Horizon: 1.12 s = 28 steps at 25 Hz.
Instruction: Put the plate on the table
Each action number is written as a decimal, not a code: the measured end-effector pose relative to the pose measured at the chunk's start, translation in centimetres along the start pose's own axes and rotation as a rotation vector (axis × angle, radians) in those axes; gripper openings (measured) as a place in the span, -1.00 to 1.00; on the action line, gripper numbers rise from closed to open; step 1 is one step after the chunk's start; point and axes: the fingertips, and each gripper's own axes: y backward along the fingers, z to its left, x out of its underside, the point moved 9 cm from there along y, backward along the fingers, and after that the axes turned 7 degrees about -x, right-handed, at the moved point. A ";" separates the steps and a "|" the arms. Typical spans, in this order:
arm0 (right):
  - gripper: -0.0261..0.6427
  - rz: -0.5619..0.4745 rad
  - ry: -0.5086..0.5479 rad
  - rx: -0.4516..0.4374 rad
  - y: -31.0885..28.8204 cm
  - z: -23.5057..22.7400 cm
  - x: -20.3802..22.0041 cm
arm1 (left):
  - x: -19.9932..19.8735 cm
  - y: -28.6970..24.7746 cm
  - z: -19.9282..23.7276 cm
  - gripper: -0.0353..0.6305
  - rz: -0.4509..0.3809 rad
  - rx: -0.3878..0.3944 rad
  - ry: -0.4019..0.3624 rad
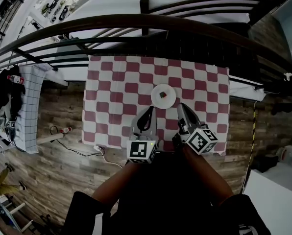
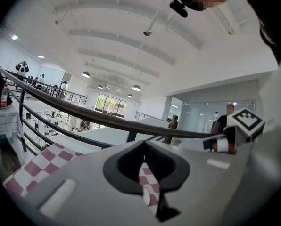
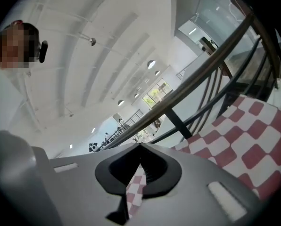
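The jaws of the left gripper [image 2: 144, 142] are closed, tip against tip, and nothing is held between them. Through the small opening behind the tips only the red and white checked cloth [image 2: 149, 187] can be seen. The jaws of the right gripper [image 3: 140, 146] are closed in the same way and also carry nothing.

From above, the left gripper [image 1: 148, 109] and the right gripper [image 1: 181, 106] are side by side over the near part of the desk [image 1: 111, 92]. Both point away from the person, toward the dark railing [image 1: 136, 21]. Each gripper has its marker cube at the back, the left one [image 1: 142, 151] and the right one [image 1: 202, 141], and the person's bare arms [image 1: 121, 180] come in from below.

The plate [image 1: 168, 101] is white and round. It lies flat on the checked cloth near the middle of the desk, just ahead of the jaw tips and between the two grippers. It seems to be apart from both of them. A small coloured block [image 1: 161, 95] sits on the plate.

The cloth covers the whole top of the desk. Around the desk is a wooden floor [image 1: 58, 165], and the curved railing runs along the far side.
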 end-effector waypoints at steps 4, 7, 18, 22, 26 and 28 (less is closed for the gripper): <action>-0.93 -0.005 0.117 0.006 0.6 1.3 -1.0 | -0.9 0.0 -1.0 -0.86 -0.011 0.016 -0.018; -0.93 -0.001 0.215 0.021 1.1 2.3 -1.6 | -1.1 -0.1 -1.6 -0.86 -0.023 0.028 -0.023; -0.93 0.028 0.458 0.067 1.8 5.1 -1.3 | -1.7 0.0 -1.9 -0.86 -0.037 0.043 -0.047; -0.93 0.018 0.479 0.066 1.9 5.7 -1.3 | -1.8 0.2 -2.0 -0.86 -0.033 0.040 -0.043; -0.93 0.015 0.493 0.067 1.9 6.1 -1.2 | -1.5 0.5 -1.9 -0.86 -0.035 0.047 -0.049; -0.93 0.015 0.498 0.066 2.0 6.1 -1.1 | -1.4 0.5 -1.9 -0.86 -0.037 0.046 -0.050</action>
